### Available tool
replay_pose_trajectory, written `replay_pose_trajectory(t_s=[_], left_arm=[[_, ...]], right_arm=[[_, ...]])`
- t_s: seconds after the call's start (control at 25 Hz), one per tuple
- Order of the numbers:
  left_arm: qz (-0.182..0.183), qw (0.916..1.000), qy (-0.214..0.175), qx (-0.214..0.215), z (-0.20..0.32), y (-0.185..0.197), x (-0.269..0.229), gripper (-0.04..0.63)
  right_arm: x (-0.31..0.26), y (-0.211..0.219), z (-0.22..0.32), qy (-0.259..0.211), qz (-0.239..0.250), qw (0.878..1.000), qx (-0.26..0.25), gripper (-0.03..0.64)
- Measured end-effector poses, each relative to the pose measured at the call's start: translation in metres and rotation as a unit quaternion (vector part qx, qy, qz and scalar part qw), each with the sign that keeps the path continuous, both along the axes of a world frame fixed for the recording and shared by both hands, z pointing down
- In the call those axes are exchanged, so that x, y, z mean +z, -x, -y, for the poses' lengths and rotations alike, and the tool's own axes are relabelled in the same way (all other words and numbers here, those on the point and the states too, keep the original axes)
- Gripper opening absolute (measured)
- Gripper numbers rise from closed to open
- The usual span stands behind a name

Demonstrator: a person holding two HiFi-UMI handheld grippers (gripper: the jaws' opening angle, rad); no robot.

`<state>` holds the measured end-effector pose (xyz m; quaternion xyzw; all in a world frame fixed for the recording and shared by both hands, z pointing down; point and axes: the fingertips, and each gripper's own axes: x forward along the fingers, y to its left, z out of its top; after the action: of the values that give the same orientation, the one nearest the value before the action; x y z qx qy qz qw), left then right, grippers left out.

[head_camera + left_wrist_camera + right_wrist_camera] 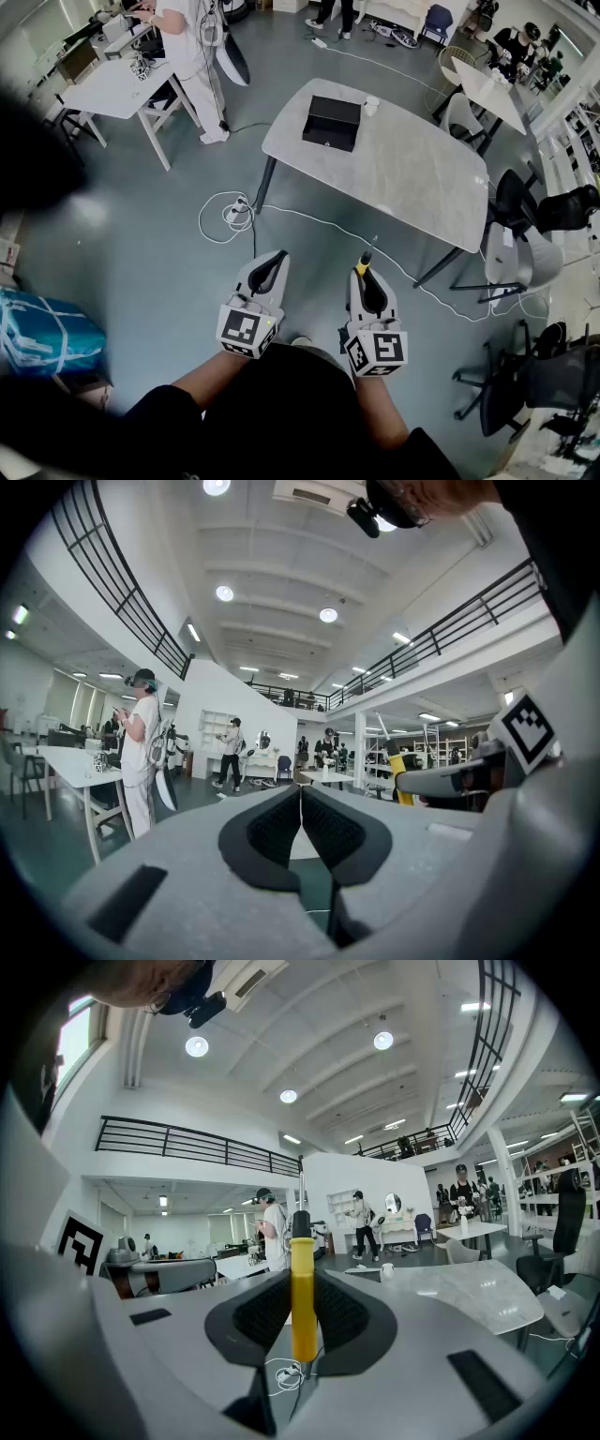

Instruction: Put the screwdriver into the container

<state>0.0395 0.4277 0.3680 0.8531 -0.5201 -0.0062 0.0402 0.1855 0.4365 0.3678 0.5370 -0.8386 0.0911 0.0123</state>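
Floor is seen open and grey between the person and the desk, crossed by a white cable that is coiled near the desk's left leg. The desk's near edge is set on a slant, and its right side is hemmed in by chairs. A blue wrapped bundle is lodged at the left edge of the head view.

A black container is placed at the desk's far left corner, close to the edges, with a white cup just beside it. What lies inside the container cannot be made out.

Both tools are held side by side over the floor, well apart from the desk. The left hand-held gripper is closed, pad against pad, with nothing between. The screwdriver is clamped by its yellow handle in the right hand-held gripper, with the shaft pointed ahead past the jaws.
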Motion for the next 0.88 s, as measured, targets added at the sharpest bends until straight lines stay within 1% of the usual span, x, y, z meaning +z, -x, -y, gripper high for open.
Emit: replay_pose_trajectory(t_s=[0.16,0.32,0.4,0.52,0.64,0.76,0.88], left_arm=[[-0.003,1.0000,0.001,-0.003,-0.015,0.005,0.007,0.017],[-0.007,0.9994,0.034,0.006,-0.021,0.007,0.027,0.017],[-0.006,0.9987,0.048,0.018,-0.017,0.001,0.039,0.017],[-0.008,0.9979,0.054,0.035,0.004,-0.009,0.051,0.017],[-0.011,0.9976,0.050,0.047,0.036,-0.014,0.052,0.017],[-0.005,0.9973,0.045,0.057,0.071,-0.013,0.054,0.017],[0.005,0.9965,0.046,0.070,0.108,-0.012,0.057,0.017]], right_arm=[[0.012,-0.003,-0.014,0.011,0.003,1.000,0.005,0.075],[0.022,-0.004,-0.022,0.035,0.029,0.999,0.013,0.075],[0.029,-0.012,-0.020,0.042,0.018,0.999,0.024,0.075],[0.038,-0.027,-0.006,0.046,-0.001,0.998,0.046,0.077],[0.042,-0.036,0.018,0.049,-0.006,0.997,0.062,0.076],[0.048,-0.033,0.045,0.052,-0.008,0.996,0.067,0.077],[0.053,-0.026,0.083,0.059,0.000,0.996,0.071,0.077]])
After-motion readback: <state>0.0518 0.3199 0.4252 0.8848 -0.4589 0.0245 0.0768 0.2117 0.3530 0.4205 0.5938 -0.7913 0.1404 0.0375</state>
